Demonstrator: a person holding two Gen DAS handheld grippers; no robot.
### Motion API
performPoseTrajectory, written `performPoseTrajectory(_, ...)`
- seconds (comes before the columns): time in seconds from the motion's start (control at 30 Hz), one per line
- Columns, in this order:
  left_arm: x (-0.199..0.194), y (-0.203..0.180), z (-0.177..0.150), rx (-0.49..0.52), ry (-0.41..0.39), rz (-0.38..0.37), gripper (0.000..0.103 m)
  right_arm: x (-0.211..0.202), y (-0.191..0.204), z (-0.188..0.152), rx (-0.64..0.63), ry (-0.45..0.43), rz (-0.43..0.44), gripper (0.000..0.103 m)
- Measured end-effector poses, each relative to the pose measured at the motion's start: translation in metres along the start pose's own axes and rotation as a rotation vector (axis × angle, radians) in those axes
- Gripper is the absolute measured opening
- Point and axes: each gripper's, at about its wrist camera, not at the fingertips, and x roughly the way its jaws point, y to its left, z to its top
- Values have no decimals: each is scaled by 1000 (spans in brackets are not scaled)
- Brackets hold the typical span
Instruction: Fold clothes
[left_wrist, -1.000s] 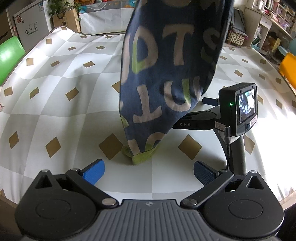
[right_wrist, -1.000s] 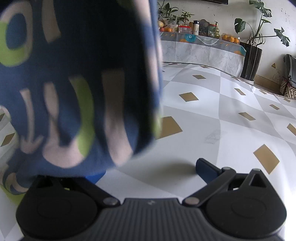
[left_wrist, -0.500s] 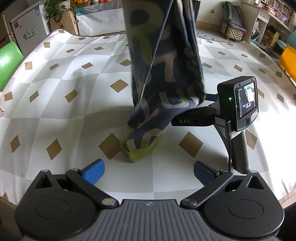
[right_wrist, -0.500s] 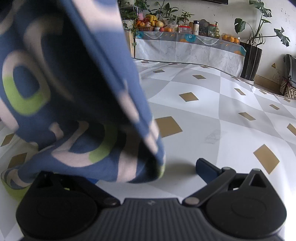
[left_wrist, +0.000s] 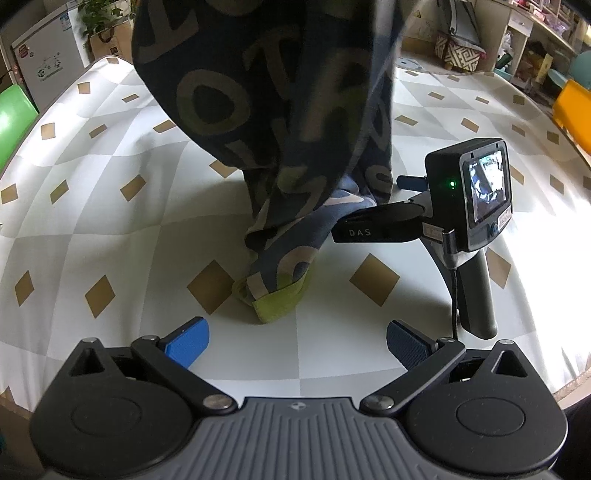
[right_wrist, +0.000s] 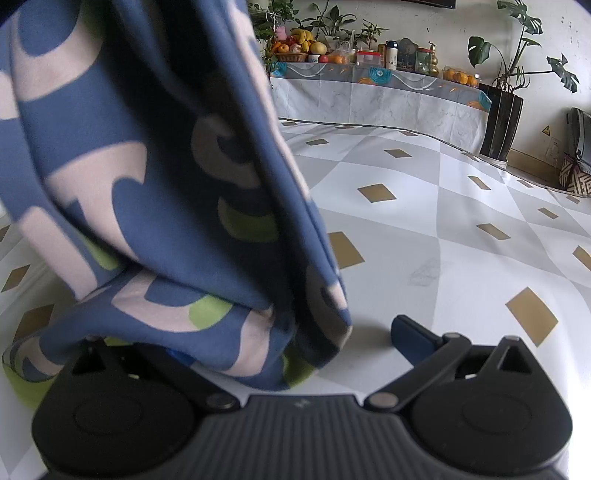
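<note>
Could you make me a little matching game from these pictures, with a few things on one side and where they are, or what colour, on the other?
Things:
1. blue lettered garment
2. left claw
3. green cuff
4. fruit basket

Descriptions:
A. lying on the checked tabletop
B. on the far cloth-covered counter
C. hanging down, draped over the right claw
D. open and empty

Pairs: 1-C, 2-D, 3-A, 4-B
</note>
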Motion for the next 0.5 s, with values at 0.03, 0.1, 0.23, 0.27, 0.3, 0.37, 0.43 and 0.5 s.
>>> performPoseTrajectory(0.03,0,0,0,0,1,1,103,0,0,0,0,0,0,103)
performPoseTrajectory(0.1,2,-1,1,-1,5,5,103,0,0,0,0,0,0,103)
performPoseTrajectory(0.23,5,1,1,-12,14,4,103,0,0,0,0,0,0,103)
performPoseTrajectory(0.27,6,1,1,-13,17,6,103,0,0,0,0,0,0,103)
performPoseTrajectory(0.3,6,0,1,-12,19,6,103,0,0,0,0,0,0,103)
performPoseTrajectory(0.37,7,0,1,-10,21,6,103,0,2,0,0,0,0,103)
performPoseTrajectory(0.43,7,-1,1,-6,24,8,103,2,1,1,0,0,0,103)
performPoseTrajectory(0.5,8,-2,1,-3,27,11,103,3,1,1,0,0,0,103)
